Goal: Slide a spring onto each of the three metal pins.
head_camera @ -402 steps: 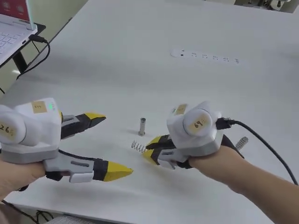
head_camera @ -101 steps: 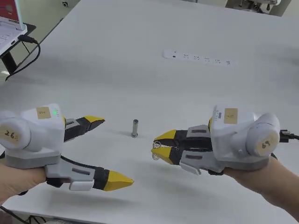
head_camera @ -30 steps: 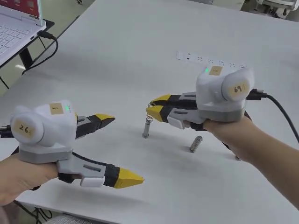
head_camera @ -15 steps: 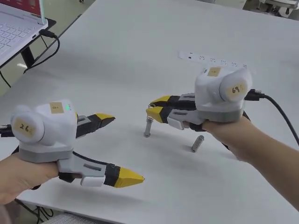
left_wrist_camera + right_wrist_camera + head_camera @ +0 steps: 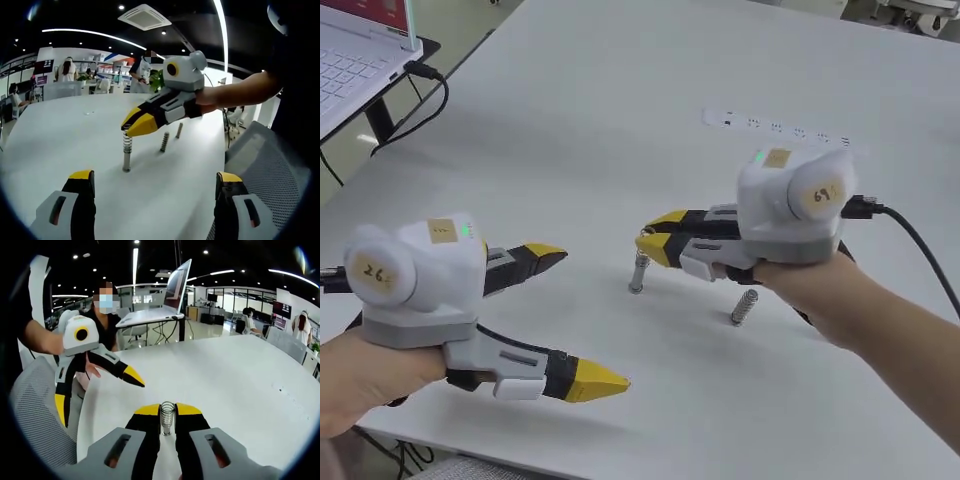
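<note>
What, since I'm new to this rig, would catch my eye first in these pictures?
The right gripper, centre of the head view, has its fingers shut on a spring at the top of an upright metal pin. The left gripper hovers open at lower left. A second pin, already wearing its spring, stands right of the first.

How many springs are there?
3. One small coiled metal spring sits in the jaws of the right gripper, atop the near grey metal pin. A second spring and a third spring stand beyond it. More could hide behind the arm.
</note>
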Available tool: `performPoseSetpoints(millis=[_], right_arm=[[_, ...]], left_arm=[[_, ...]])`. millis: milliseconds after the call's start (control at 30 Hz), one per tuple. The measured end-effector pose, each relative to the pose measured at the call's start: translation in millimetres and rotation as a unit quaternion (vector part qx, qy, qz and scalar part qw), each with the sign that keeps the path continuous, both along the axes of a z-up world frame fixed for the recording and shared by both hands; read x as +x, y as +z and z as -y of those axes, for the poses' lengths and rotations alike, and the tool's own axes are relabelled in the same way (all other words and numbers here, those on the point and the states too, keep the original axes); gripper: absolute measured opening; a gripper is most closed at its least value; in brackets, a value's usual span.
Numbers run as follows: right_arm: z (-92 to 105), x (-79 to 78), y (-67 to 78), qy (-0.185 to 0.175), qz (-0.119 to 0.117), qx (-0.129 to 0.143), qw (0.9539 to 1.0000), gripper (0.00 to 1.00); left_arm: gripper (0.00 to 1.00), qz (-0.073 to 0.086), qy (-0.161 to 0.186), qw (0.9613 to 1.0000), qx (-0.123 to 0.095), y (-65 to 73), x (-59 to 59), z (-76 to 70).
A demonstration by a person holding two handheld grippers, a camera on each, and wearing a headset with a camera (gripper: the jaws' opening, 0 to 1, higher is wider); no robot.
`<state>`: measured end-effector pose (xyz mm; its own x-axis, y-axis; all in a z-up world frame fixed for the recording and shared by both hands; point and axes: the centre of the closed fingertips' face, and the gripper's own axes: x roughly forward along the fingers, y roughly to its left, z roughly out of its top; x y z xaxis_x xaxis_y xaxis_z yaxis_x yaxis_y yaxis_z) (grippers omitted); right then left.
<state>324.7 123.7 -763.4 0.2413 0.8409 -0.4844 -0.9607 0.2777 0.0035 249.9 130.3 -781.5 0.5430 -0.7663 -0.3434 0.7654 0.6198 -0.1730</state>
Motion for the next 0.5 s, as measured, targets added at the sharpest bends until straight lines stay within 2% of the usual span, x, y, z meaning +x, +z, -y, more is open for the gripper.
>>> performPoseSetpoints(millis=[167,267,500], right_arm=[[-0.3,1.9,-8.6,-0.001,-0.001,-0.010,0.9999,0.07],[-1.2,-0.4,-17.5,0.002,-0.012,-0.021,0.9997,0.07],[-1.5,-3.7,-34.4,0.004,-0.022,-0.042,0.9989,0.07]], left_arm=[[0.98,0.000,0.002,1.0000,-0.001,0.0,0.4,-0.7],[0.98,-0.001,0.003,1.0000,-0.001,-0.5,0.1,-0.5],[0.98,-0.002,0.005,1.0000,-0.001,-1.5,-0.2,-1.1]])
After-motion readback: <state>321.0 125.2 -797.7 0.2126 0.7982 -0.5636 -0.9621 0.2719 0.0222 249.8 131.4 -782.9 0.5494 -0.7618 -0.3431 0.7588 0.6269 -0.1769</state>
